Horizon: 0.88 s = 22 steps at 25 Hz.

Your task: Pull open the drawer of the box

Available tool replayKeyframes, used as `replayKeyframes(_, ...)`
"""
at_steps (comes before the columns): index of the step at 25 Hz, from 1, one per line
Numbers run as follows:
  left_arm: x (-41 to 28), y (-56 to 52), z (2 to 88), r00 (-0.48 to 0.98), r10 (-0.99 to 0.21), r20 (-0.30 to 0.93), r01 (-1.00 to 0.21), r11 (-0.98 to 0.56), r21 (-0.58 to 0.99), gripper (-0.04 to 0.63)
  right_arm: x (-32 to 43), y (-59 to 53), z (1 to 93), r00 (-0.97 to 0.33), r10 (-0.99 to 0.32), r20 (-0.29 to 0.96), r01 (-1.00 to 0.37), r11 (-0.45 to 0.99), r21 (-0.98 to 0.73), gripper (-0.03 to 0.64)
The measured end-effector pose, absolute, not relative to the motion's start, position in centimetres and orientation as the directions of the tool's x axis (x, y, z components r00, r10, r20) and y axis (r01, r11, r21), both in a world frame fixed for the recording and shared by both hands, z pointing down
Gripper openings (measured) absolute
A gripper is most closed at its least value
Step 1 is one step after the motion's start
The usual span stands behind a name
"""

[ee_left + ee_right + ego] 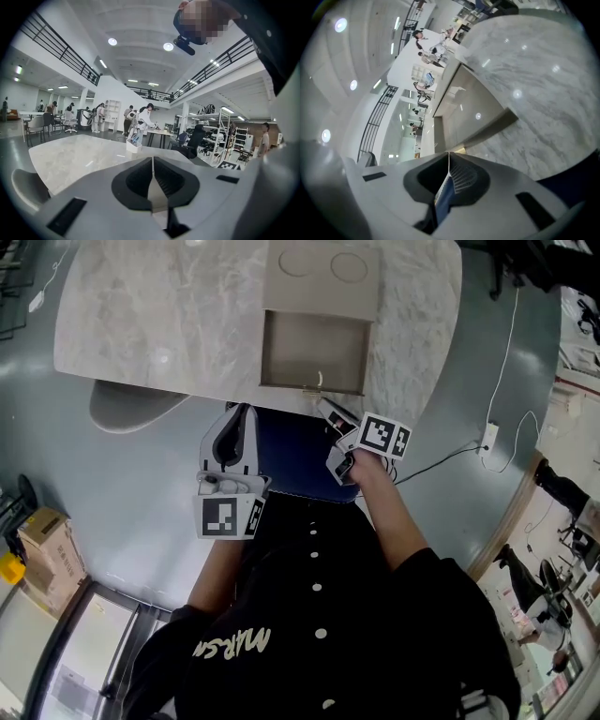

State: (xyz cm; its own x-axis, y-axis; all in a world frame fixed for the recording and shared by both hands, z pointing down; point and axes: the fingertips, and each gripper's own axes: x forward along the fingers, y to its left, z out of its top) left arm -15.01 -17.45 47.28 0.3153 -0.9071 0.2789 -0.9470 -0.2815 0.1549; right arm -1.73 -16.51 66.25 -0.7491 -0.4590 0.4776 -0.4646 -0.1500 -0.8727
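A beige box [323,277] stands at the far side of the marble table [159,324]. Its drawer [314,352] is pulled out toward me and looks empty inside. At the drawer's front edge is a small gold handle [313,388], seen again in the right gripper view as the gold handle [459,150]. My right gripper [322,404] has its tips at this handle, jaws pressed together on it. My left gripper [242,418] hangs below the table's near edge, left of the drawer, shut with nothing in it. In the left gripper view its closed jaws point across the tabletop [79,159].
A blue seat [295,465] sits under the table edge between the grippers. A grey oval chair [131,404] is at the left. A cardboard box [42,549] stands on the floor at far left. A white cable and socket [487,437] lie at the right.
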Motion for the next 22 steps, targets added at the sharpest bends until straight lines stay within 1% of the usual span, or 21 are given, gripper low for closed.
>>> replayKeyframes(3, -14.3, -16.9, 45.9, 0.318, -0.91, 0.266, -0.947, -0.289, 0.144, 0.021, -0.2, -17.6, 63.1, -0.718, -0.522, 0.46, -0.533, -0.012, -0.846, -0.003)
replayKeyframes(6, -13.7, -16.4, 44.3, 0.324, -0.914, 0.242, -0.945, -0.301, 0.128, 0.021, 1.3, -19.0, 58.6, -0.693, -0.594, 0.41, -0.599, 0.157, -0.785, -0.003)
replayKeyframes(9, -13.3, -16.4, 42.6, 0.328, -0.924, 0.198, -0.944, -0.312, 0.107, 0.021, 2.1, -20.6, 53.9, -0.68, -0.643, 0.351, -0.658, 0.325, -0.679, -0.003)
replayKeyframes(12, -12.7, -15.5, 41.1, 0.337, -0.925, 0.175, -0.941, -0.325, 0.096, 0.021, 3.3, -20.7, 49.1, -0.657, -0.692, 0.298, -0.709, 0.435, -0.555, -0.003)
replayKeyframes(15, -11.8, -14.7, 39.4, 0.349, -0.927, 0.141, -0.937, -0.34, 0.081, 0.021, 4.5, -20.1, 44.4, -0.631, -0.741, 0.23, -0.756, 0.52, -0.399, -0.003)
replayKeyframes(18, -11.4, -13.9, 37.9, 0.347, -0.932, 0.107, -0.937, -0.342, 0.065, 0.021, 5.8, -18.9, 40.6, -0.608, -0.775, 0.175, -0.787, 0.56, -0.258, -0.003)
replayKeyframes(22, -10.9, -12.9, 36.6, 0.342, -0.936, 0.089, -0.94, -0.338, 0.05, 0.021, 8.5, -17.1, 37.0, -0.564, -0.817, 0.122, -0.821, 0.537, -0.194, -0.003)
